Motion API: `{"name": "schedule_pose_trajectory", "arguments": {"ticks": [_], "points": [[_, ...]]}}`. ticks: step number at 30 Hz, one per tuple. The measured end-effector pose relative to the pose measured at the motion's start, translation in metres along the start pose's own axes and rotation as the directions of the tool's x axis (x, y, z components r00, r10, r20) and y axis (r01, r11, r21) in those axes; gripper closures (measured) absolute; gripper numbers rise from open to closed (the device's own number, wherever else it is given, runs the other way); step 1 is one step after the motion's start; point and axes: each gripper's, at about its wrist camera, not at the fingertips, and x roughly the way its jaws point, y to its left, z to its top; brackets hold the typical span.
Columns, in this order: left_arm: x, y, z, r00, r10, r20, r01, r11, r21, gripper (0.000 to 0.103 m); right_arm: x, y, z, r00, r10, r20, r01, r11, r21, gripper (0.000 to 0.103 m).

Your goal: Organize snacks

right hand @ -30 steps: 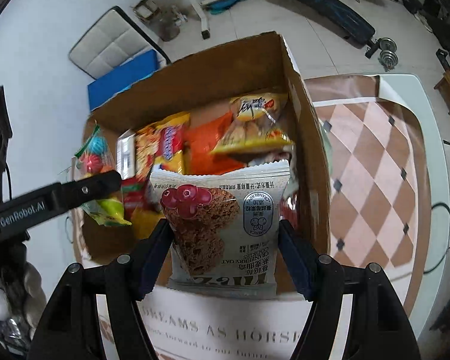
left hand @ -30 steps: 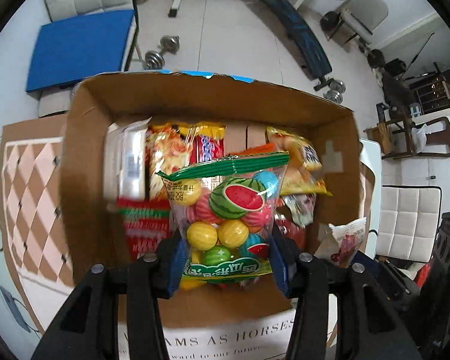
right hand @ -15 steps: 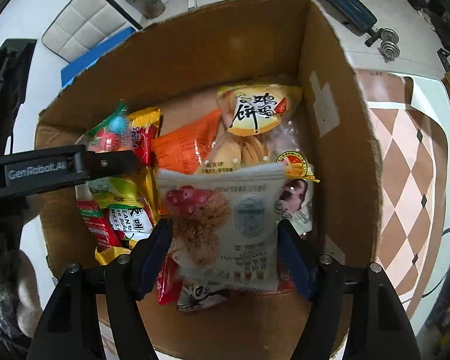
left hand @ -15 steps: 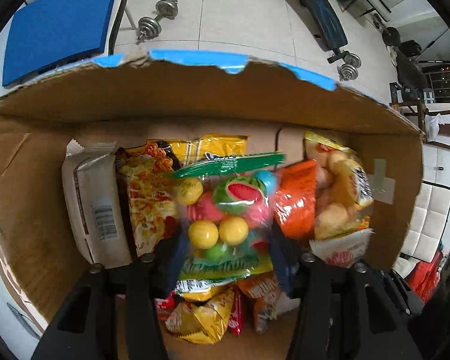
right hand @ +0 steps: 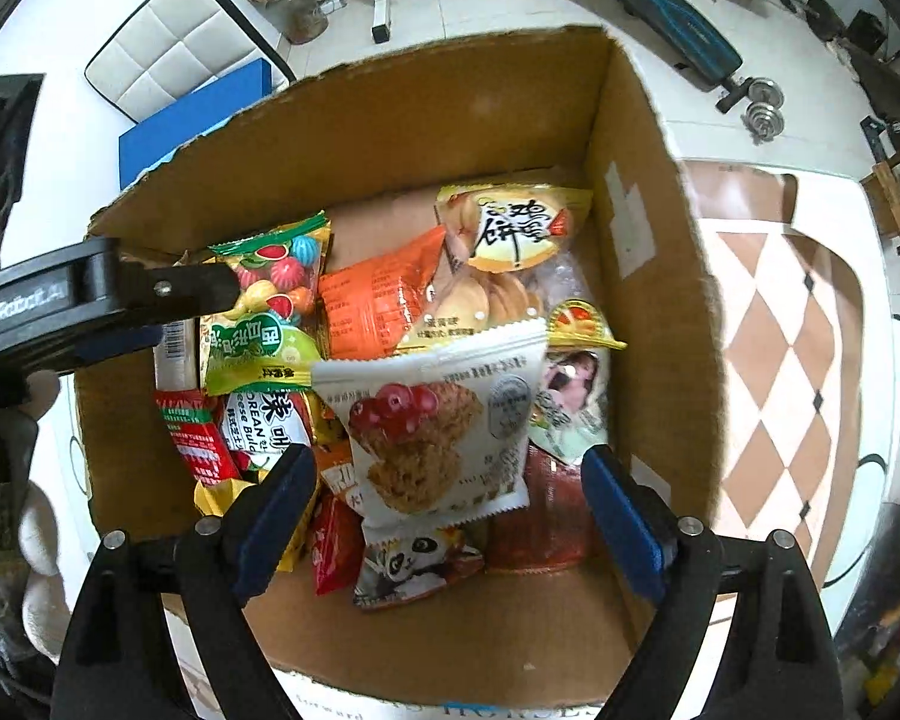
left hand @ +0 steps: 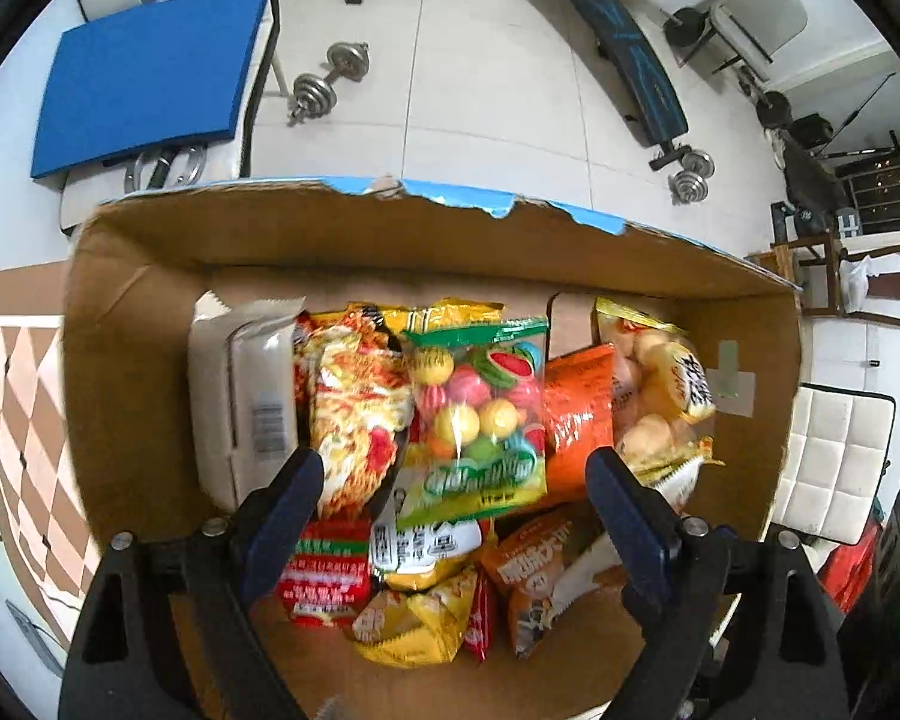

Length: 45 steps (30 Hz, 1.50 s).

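Note:
An open cardboard box (left hand: 138,372) (right hand: 648,312) holds several snack packets. A clear bag of fruit-shaped candies (left hand: 480,414) (right hand: 264,300) lies on the pile, between the spread fingers of my left gripper (left hand: 450,516), whose jaws are opening and whose pads do not touch it. A white oat-cookie packet (right hand: 438,420) rests on other packets in front of my right gripper (right hand: 447,516); its jaws are opening too, clear of the packet. The left gripper's black arm (right hand: 90,306) crosses the left of the right wrist view.
In the box lie an orange packet (left hand: 576,414) (right hand: 378,306), a yellow cracker bag (left hand: 660,384) (right hand: 510,228), a white packet (left hand: 240,390), red packets (right hand: 195,444) and a panda packet (right hand: 414,564). The box stands on a checkered tablecloth (right hand: 768,348). Dumbbells (left hand: 330,81), a bench and chairs occupy the floor.
Both grippers lowered into the box and spread their jaws. The candy bag and the oat-cookie packet left the pads and now lie on the pile.

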Motion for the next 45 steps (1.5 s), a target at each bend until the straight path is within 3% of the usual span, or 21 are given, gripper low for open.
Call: {"name": "schedule_pose_trajectory", "arguments": {"ticks": [7, 15, 22, 32, 41, 45], "points": [[-0.027, 0.002, -0.043, 0.989, 0.081, 0.120, -0.084, 0.996, 0.019, 0.013, -0.025, -0.007, -0.019, 0.997, -0.047, 0.067, 0.048, 0.999, -0.014, 0.009], [-0.049, 0.009, -0.096, 0.973, 0.124, 0.194, -0.125, 0.992, -0.004, 0.013, -0.046, -0.012, -0.050, 0.993, -0.067, 0.098, 0.070, 0.997, -0.026, 0.008], [-0.077, 0.007, -0.124, 0.947, 0.154, 0.281, -0.155, 0.988, -0.021, 0.013, -0.071, -0.008, -0.074, 0.987, -0.069, 0.144, 0.077, 0.996, -0.049, 0.008], [-0.130, -0.004, -0.196, 0.884, 0.173, 0.435, -0.176, 0.984, -0.033, 0.013, -0.135, -0.005, -0.136, 0.959, -0.069, 0.274, 0.097, 0.991, -0.093, 0.008], [-0.168, -0.021, -0.269, 0.833, 0.191, 0.519, -0.219, 0.976, -0.009, 0.013, -0.189, -0.004, -0.200, 0.937, -0.026, 0.347, 0.067, 0.992, -0.108, 0.008], [-0.183, -0.031, -0.300, 0.817, 0.189, 0.545, -0.230, 0.973, 0.008, 0.013, -0.220, -0.002, -0.231, 0.917, -0.009, 0.398, 0.058, 0.992, -0.112, 0.008]]}}
